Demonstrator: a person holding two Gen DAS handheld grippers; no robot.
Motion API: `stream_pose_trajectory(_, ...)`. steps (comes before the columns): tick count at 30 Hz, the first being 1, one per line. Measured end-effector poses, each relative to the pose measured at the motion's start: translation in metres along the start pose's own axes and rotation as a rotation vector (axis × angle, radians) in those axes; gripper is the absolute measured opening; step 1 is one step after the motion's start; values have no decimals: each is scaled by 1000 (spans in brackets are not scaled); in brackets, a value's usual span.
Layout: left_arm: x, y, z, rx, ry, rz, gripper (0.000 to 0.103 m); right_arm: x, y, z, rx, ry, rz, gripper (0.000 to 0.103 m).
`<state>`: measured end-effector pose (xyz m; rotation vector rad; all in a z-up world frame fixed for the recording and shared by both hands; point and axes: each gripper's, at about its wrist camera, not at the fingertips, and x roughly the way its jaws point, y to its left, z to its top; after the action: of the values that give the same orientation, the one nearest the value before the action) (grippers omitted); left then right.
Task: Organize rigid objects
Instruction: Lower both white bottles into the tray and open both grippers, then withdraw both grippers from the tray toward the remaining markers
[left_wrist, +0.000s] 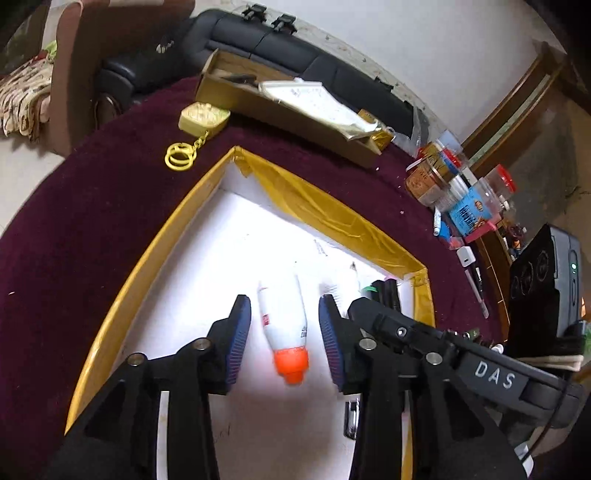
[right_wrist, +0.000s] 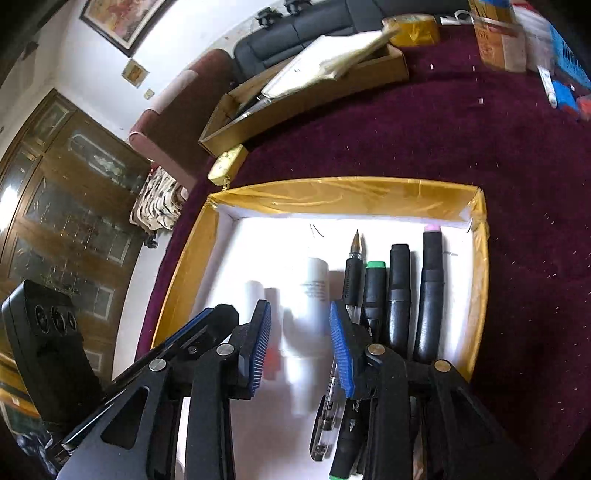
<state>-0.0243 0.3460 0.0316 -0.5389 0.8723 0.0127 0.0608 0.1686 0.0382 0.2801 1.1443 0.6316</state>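
A white tray with gold-taped walls (left_wrist: 325, 214) lies on the maroon cloth; it also shows in the right wrist view (right_wrist: 343, 199). My left gripper (left_wrist: 284, 339) is open above a white glue bottle with an orange cap (left_wrist: 282, 325), which lies loose on the tray floor between the fingers. My right gripper (right_wrist: 300, 339) is open above a white tube (right_wrist: 308, 302) lying in the tray. Beside it lie a fountain pen (right_wrist: 351, 280), a green-capped marker (right_wrist: 373, 291), a black marker (right_wrist: 399, 288) and a pink-tipped marker (right_wrist: 430, 288).
A cardboard box (left_wrist: 295, 114) with papers stands behind the tray. A gold case with a yellow keychain (left_wrist: 201, 120) lies at the back left. Jars and small boxes (left_wrist: 454, 184) crowd the right edge. A black sofa (left_wrist: 295, 48) is behind the table.
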Motion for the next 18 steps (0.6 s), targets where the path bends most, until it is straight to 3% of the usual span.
stream_pose_trajectory(3, -21, -13, -8, 35, -47, 4, 48, -15, 4, -4, -32, -38, -14, 38)
stream_pose_trajectory(6, -42, -33, -19, 79, -84, 22, 50, -35, -4, -11, -21, -68, 7, 39)
stream_pose_trajectory(11, -73, -80, -48, 196, -147, 67, 62, -88, -34, -38, -4, -167, 8, 41)
stream_pose_trajectory(13, -84, -108, -67, 268, -173, 60, 72, -108, -51, -49, 8, -207, -4, 44)
stream_pose_trajectory(18, -90, -162, -110, 408, -182, 76, 73, -155, -102, -75, 69, -284, -65, 46)
